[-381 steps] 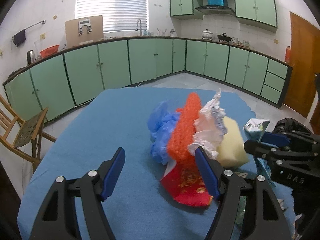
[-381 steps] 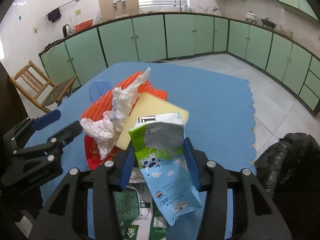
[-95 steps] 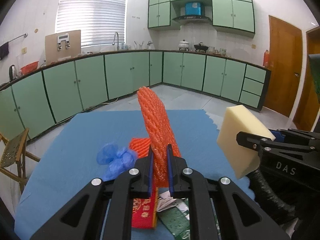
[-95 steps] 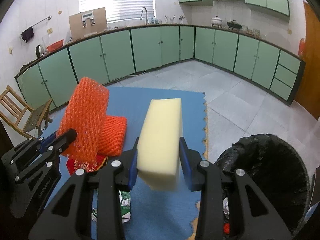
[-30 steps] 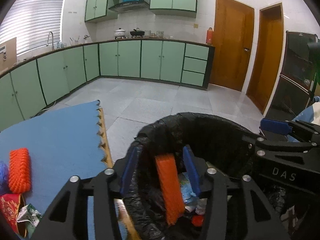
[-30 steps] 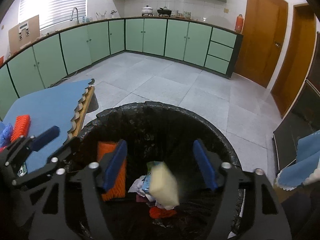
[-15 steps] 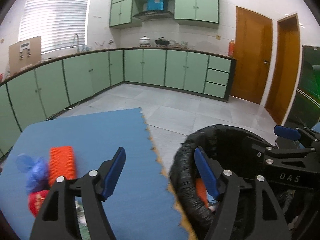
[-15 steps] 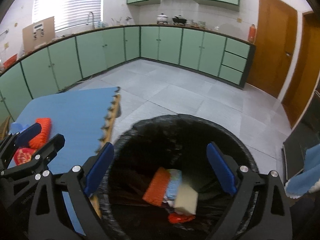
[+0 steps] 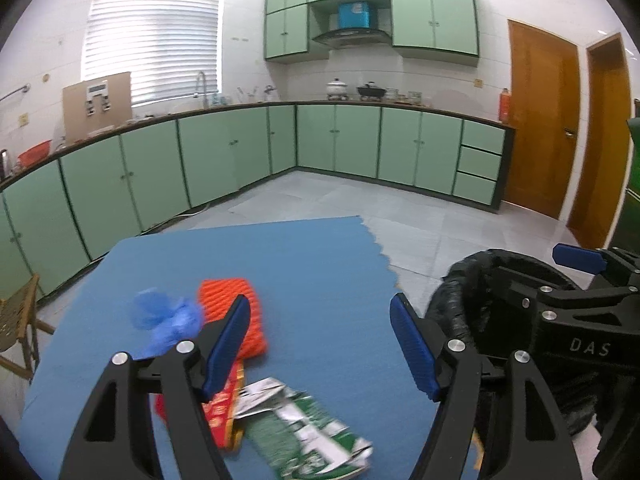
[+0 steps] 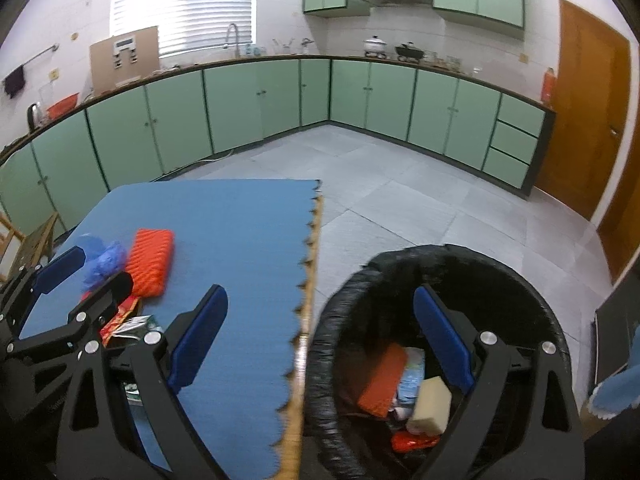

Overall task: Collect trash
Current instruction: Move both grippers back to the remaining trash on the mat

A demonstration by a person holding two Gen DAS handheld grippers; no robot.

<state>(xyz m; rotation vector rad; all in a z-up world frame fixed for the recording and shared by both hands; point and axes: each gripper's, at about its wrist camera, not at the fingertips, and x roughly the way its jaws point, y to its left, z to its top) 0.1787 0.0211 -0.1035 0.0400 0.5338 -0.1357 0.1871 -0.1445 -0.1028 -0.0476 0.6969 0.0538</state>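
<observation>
The trash remaining on my blue worktop (image 9: 320,264) comprises an orange foam net (image 9: 240,312), a blue crumpled bag (image 9: 168,320), a red packet (image 9: 220,416) and a green carton (image 9: 304,436), possibly flattened. The bin (image 10: 440,264) beside the worktop already holds an orange net (image 10: 382,380) and a yellow sponge (image 10: 432,404). My left hand-held gripper (image 9: 320,344) and right hand-held gripper (image 10: 320,340) have just spread wide, both empty.

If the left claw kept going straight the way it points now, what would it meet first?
Probably the blue mat on the table: the open, empty left claw points down at a bare patch right of the orange foam net. Depth is unclear.
</observation>
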